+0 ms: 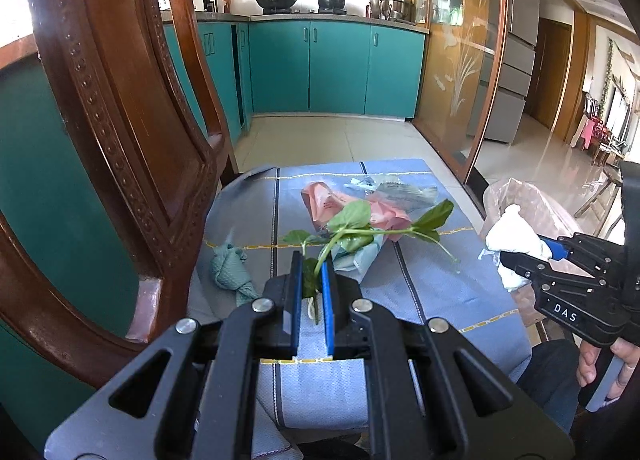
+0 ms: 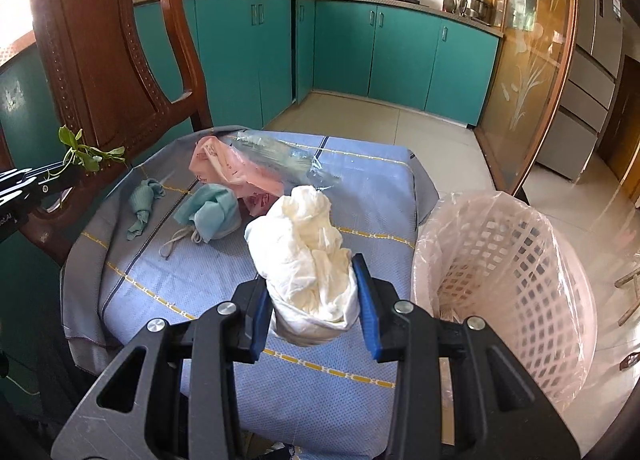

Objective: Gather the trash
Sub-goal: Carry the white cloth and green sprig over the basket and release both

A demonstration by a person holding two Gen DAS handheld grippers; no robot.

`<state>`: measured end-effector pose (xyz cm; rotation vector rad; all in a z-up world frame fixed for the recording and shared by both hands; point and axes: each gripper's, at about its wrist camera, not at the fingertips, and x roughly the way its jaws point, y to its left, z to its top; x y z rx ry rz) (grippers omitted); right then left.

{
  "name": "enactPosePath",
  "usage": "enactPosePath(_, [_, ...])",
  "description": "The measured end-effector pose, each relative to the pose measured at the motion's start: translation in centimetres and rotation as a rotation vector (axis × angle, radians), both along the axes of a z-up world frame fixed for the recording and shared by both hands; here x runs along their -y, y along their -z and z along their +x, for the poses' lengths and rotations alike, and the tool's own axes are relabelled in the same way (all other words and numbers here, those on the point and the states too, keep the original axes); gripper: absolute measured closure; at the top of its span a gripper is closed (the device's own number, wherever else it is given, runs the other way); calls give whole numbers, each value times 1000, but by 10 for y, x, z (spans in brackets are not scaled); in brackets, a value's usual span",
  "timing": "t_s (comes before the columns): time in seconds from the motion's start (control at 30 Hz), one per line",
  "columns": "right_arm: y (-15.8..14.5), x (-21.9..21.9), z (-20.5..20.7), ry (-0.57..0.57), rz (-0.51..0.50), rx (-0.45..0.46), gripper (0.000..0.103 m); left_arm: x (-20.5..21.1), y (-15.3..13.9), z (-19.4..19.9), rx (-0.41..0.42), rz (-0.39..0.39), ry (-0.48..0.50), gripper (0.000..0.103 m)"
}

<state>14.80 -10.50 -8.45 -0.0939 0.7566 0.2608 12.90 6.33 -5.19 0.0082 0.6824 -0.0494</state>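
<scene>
The fingers of the left gripper (image 1: 311, 284) are pinching the stem end of a leafy green sprig (image 1: 360, 230), which is reaching forward from the blue pads and hanging above the blue checked cloth (image 1: 440, 284). Beyond the fingertips, a pink plastic bag (image 1: 320, 200) and clear wrapping are lying on the cloth; to the left of the fingers a knotted teal rag (image 1: 230, 268) is resting. Far right, the right gripper (image 1: 520, 260) is holding a white wad near the lined basket (image 1: 532, 196). The left gripper is being held low and level, pointing across the cloth.

In the right wrist view, the right gripper's fingers (image 2: 316, 300) are clamping a crumpled white tissue wad (image 2: 308, 256) from both sides, lifted clear of the cloth. The white mesh basket with its clear liner (image 2: 520, 252) is standing just right of the fingers, and a pale blue mask (image 2: 216, 212) is lying ahead to the left. Judging from this, the step is dropping the wad: it would go best by swinging right until the wad is fully over the rim before letting go, keeping the liner unsnagged. The gripper is angled slightly downward.
</scene>
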Motion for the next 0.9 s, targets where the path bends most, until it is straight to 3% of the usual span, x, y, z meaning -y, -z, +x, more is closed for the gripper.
enactPosePath(0.4, [-6,15,-2,30,19,27,65,11,-4,-1,12,49,-3,93])
enactPosePath(0.53, [-17,38,-4,83,51,60,65,22,-9,-2,28,77,22,93])
enactPosePath(0.9, [-29,125,-19,252,113,125,65,99,-17,12,42,75,191,93])
